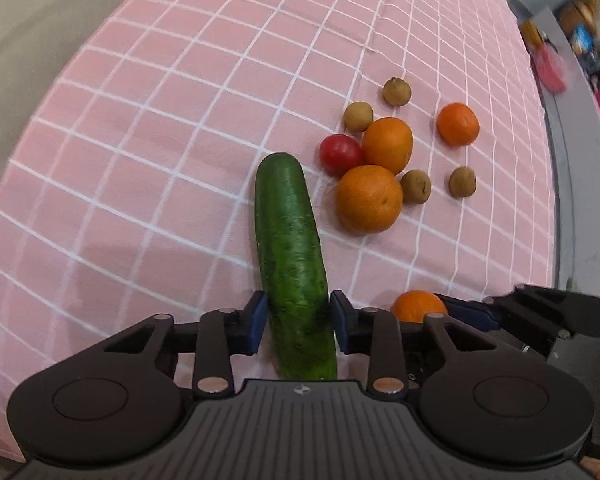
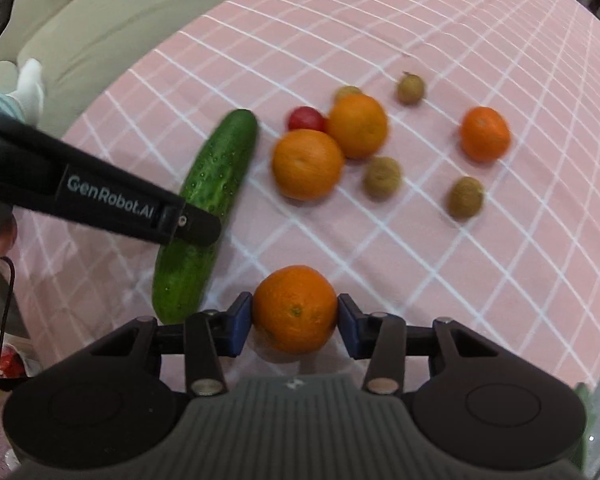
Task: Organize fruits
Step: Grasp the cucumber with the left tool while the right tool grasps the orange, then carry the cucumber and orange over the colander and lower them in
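The left gripper point(image 1: 298, 316) is gripping the cucumber point(image 1: 290, 248), lying lengthwise toward 12 o'clock, while the right gripper's point(image 2: 295, 314) fingers are clamping an orange point(image 2: 295, 308).

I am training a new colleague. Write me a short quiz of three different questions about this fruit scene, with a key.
1. True or false: the left tongs grip the cucumber.
2. What do the right tongs hold: A) tomato, B) orange, C) cucumber?
3. Fill in: counting the held one, there are ___ oranges in the right wrist view.

Key
1. True; the pads sit on both sides of it.
2. B, the nearest orange; the tomato lies on the pink checked cloth.
3. Four.
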Demonstrator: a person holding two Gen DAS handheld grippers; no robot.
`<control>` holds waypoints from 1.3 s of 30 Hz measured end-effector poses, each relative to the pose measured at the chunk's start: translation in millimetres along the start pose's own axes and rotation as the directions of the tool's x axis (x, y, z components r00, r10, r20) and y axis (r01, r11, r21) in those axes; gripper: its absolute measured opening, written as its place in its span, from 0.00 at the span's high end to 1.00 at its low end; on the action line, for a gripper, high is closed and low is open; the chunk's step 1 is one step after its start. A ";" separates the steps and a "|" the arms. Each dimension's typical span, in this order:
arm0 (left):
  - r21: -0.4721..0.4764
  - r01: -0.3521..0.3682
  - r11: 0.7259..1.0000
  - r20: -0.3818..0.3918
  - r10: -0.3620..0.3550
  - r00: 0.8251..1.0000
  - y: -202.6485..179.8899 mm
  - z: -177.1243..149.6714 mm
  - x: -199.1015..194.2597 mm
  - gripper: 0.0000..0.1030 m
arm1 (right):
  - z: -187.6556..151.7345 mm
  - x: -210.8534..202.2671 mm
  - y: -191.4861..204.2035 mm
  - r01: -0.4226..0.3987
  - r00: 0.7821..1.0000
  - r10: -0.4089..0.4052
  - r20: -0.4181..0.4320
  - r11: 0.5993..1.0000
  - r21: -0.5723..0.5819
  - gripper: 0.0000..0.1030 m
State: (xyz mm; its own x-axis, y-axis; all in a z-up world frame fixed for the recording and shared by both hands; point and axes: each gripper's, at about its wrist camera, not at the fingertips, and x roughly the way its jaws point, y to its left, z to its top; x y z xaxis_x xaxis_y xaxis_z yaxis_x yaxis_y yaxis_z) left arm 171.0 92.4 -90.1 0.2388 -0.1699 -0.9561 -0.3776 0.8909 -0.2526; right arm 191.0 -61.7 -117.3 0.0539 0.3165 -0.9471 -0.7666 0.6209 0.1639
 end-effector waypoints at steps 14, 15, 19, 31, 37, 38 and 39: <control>-0.041 0.023 0.999 0.039 -0.021 0.999 5.5 3.7 12.3 0.55 | 1.0 13.7 13.2 -0.008 1.000 0.007 0.009 0.999 0.053 0.58; -0.045 0.026 0.999 0.039 -0.024 0.999 5.7 3.2 13.1 0.55 | 1.1 13.9 13.1 -0.008 1.000 0.008 0.011 0.998 0.054 0.58; -0.050 0.039 0.998 0.046 -0.036 0.998 4.3 3.2 18.0 0.55 | 0.5 13.9 11.3 -0.015 1.000 0.013 0.020 0.998 0.063 0.58; -0.021 0.030 0.999 0.081 -0.028 0.996 2.7 -3.7 10.5 0.59 | -13.4 2.6 19.4 0.016 0.996 -0.024 0.091 0.996 0.089 0.59; 0.003 0.071 0.997 0.117 -0.071 0.991 3.7 -12.2 -18.0 0.59 | -26.1 -26.4 27.6 0.003 0.982 -0.028 0.184 0.990 0.139 0.59; 0.009 0.085 0.996 0.126 -0.085 0.988 4.0 -13.8 -24.9 0.59 | -28.3 -32.1 29.2 -0.003 0.979 -0.027 0.203 0.989 0.146 0.59; 0.015 0.102 0.995 0.135 -0.103 0.985 4.3 -15.4 -32.4 0.59 | -30.7 -38.1 31.2 -0.004 0.975 -0.030 0.221 0.988 0.152 0.59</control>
State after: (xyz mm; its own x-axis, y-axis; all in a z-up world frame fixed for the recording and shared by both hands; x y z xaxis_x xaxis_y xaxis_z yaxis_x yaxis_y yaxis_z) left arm 147.8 95.3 -62.5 0.3954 -0.2022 -0.8960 -0.3382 0.8749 -0.3467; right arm 145.4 -76.4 -84.6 0.2168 0.4481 -0.8673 -0.6607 0.7214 0.2076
